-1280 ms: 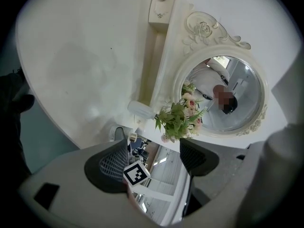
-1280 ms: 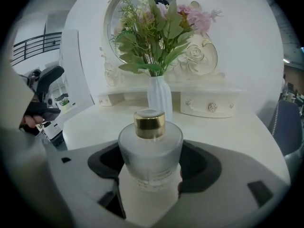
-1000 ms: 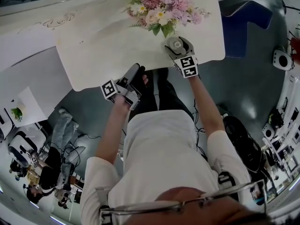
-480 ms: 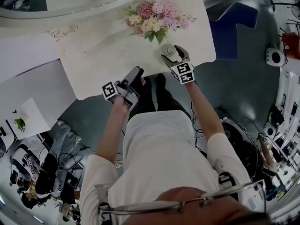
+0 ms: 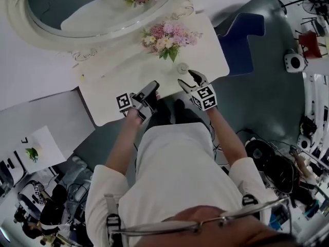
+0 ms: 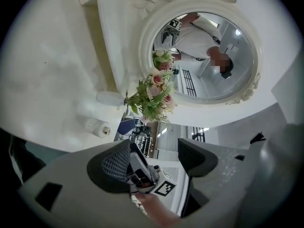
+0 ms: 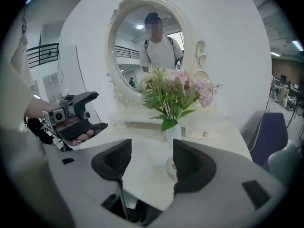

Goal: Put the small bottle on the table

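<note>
The small bottle (image 5: pixel 183 69) stands by itself on the white dressing table (image 5: pixel 123 71), near its front edge, in front of the flower vase. My right gripper (image 5: pixel 187 78) hovers just behind and above it, open, its jaws having just been closing with nothing between them. In the right gripper view the bottle (image 7: pixel 169 166) peeks out beside the right jaw, beyond the right gripper (image 7: pixel 151 158). My left gripper (image 5: pixel 152 86) is open over the table's front edge, its jaws also having just closed a little on nothing. In the rolled left gripper view the bottle (image 6: pixel 98 126) stands well past the left gripper (image 6: pixel 154 156).
A vase of pink flowers (image 5: pixel 169 36) stands mid-table before an oval mirror (image 5: pixel 46 19). A blue chair (image 5: pixel 241 37) sits right of the table. Cables and equipment lie on the floor at right (image 5: pixel 267 161). People sit at lower left (image 5: pixel 41 210).
The right gripper has drawn back and up off the bottle, which stays on the table. The left gripper has risen too. The table now appears smaller and farther away.
</note>
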The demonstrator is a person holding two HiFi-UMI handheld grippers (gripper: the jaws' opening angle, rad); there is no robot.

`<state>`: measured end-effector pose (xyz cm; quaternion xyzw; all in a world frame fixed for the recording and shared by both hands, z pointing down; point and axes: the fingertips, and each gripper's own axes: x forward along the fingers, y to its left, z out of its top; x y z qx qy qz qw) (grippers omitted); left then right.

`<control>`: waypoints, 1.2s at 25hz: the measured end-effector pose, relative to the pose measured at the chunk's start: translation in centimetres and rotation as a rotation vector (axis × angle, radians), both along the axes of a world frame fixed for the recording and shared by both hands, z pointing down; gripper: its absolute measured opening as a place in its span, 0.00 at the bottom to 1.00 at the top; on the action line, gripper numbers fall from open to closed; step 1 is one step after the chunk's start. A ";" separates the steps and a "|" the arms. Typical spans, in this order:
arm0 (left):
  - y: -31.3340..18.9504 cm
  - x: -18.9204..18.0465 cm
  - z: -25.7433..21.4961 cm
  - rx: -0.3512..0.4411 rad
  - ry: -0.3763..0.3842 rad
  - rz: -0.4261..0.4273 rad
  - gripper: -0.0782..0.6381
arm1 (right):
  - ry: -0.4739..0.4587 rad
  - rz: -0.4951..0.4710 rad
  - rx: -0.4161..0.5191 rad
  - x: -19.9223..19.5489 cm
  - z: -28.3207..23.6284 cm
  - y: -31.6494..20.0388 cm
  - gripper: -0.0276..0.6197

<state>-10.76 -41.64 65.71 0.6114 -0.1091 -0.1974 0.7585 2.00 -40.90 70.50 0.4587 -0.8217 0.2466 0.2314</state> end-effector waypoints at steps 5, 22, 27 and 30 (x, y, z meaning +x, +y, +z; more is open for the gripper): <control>-0.4 -0.1 -1.4 0.059 -0.034 0.023 0.52 | 0.007 0.013 0.048 -0.1 -4.2 0.3 0.41; 2.3 1.8 -7.2 0.514 -0.440 0.015 0.36 | 0.017 -0.124 0.168 3.8 -13.0 2.5 0.14; 4.2 1.6 -8.8 0.565 -0.545 -0.093 0.27 | -0.019 -0.158 0.220 5.3 -15.9 3.9 0.10; 5.4 1.7 -10.0 0.617 -0.623 -0.136 0.20 | -0.029 -0.185 0.236 6.1 -16.8 5.2 0.08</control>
